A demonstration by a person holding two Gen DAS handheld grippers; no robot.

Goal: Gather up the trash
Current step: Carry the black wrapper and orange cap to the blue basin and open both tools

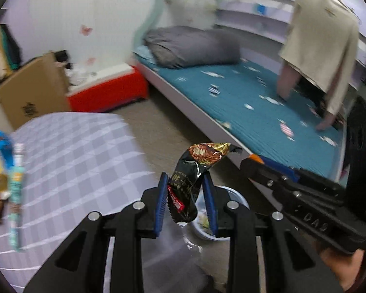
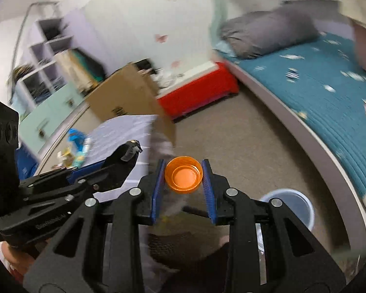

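My left gripper [image 1: 185,178] is shut on a crumpled black snack wrapper [image 1: 202,153] that sticks up between its blue pads. It hangs over a pale blue bin [image 1: 234,195] on the floor. My right gripper [image 2: 183,164] is shut on a small orange plastic cap [image 2: 184,177], its hollow side facing the camera. The bin [image 2: 288,202] stands low to the right of it. Each gripper shows in the other's view: the right one [image 1: 255,162] beside the wrapper, the left one [image 2: 131,150] at the left. More wrappers [image 1: 2,166] lie on the checked tablecloth [image 1: 73,151].
A bed with a teal sheet [image 1: 256,112] and a grey pillow [image 1: 192,46] runs along the right. A red box [image 1: 107,95] and a cardboard box [image 1: 31,90] stand by the far wall. Clothes [image 1: 322,44] hang over the bed. Beige carpet lies between table and bed.
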